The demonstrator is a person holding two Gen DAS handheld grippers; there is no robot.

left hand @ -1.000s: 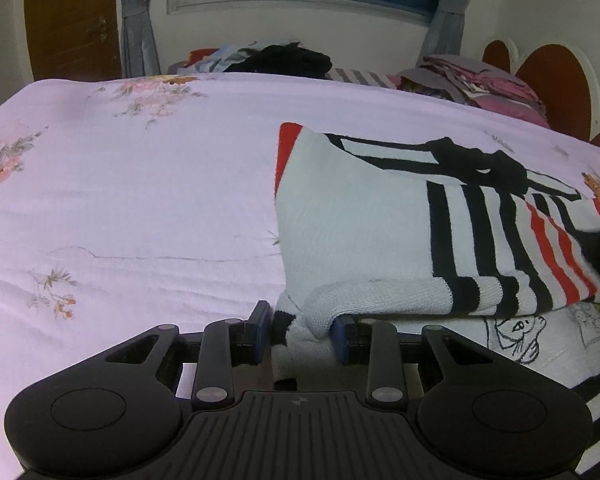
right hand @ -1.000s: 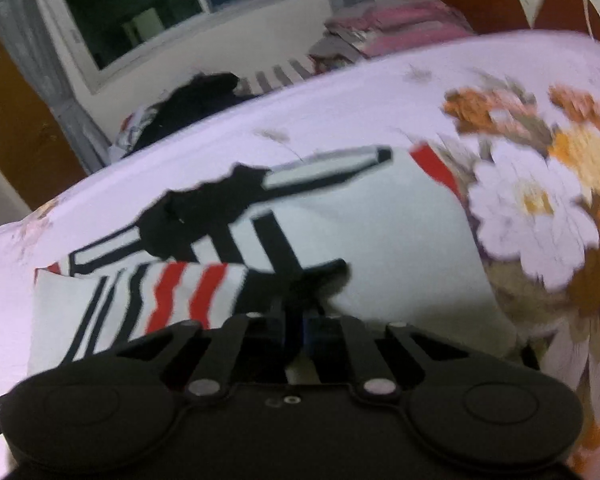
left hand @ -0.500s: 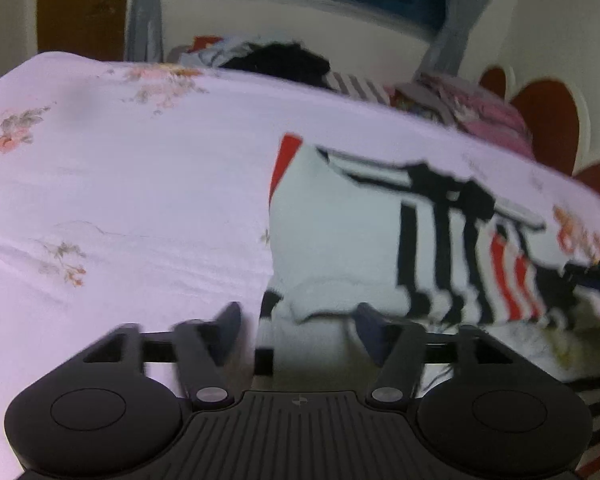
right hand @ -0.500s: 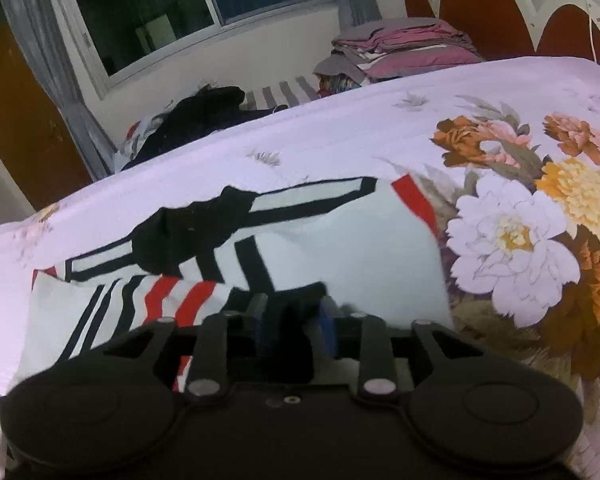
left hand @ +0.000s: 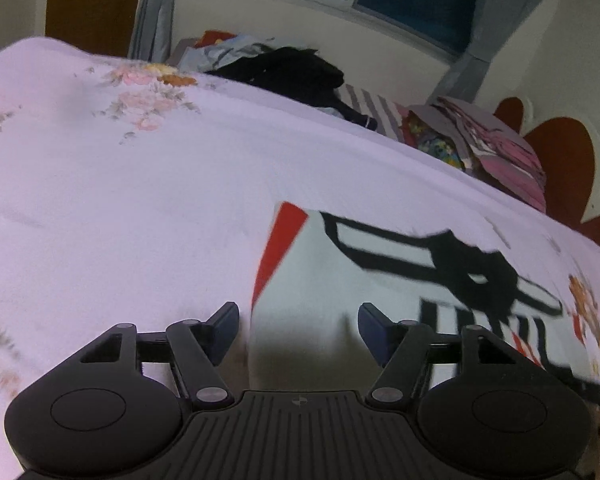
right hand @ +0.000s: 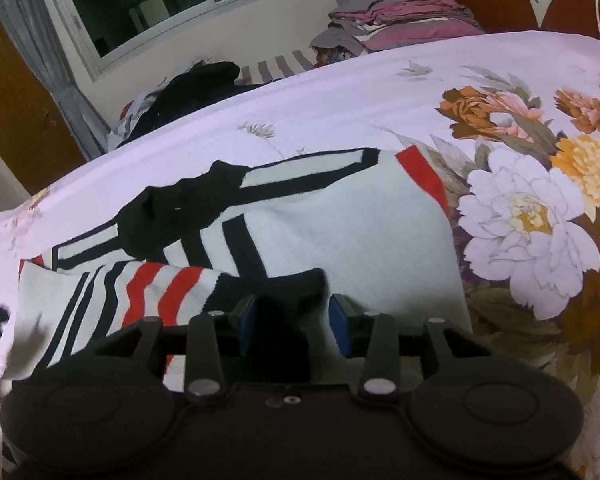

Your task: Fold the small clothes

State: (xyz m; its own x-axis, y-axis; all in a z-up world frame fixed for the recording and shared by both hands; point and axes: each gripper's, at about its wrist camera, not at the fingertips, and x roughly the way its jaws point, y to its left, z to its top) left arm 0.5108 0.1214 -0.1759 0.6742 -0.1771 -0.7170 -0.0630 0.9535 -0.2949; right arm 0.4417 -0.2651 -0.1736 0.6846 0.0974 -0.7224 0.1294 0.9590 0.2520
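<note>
Left gripper: I see my left gripper (left hand: 298, 326) spread wide, its blue pads clear of any cloth, with the white edge of the sweater lying just ahead of and below the gap.
Right gripper: my right gripper (right hand: 292, 316) has its jaws opening; the black cuff (right hand: 278, 312) of the striped sleeve sits between the blue pads, and the pad on the right stands clear of it.
Sweater: the knitted sweater (right hand: 340, 232) lies flat on the bed straight ahead of my right gripper, a soft white rectangle with black bands, a red corner at its far right and a crumpled black collar at its far edge.
Sleeve: the sleeve (right hand: 140, 296), ribbed in black, red and white stripes, lies folded across the near part of the sweater, left of my right gripper.
Bed: the bed (left hand: 140, 200) has a smooth pale pink sheet, faintly wrinkled, with large printed flowers to the right of my right gripper.
Far side: beyond the bed I see a heap of dark clothes (right hand: 196, 92) and a folded stack (right hand: 400, 16) in pink and grey.
</note>
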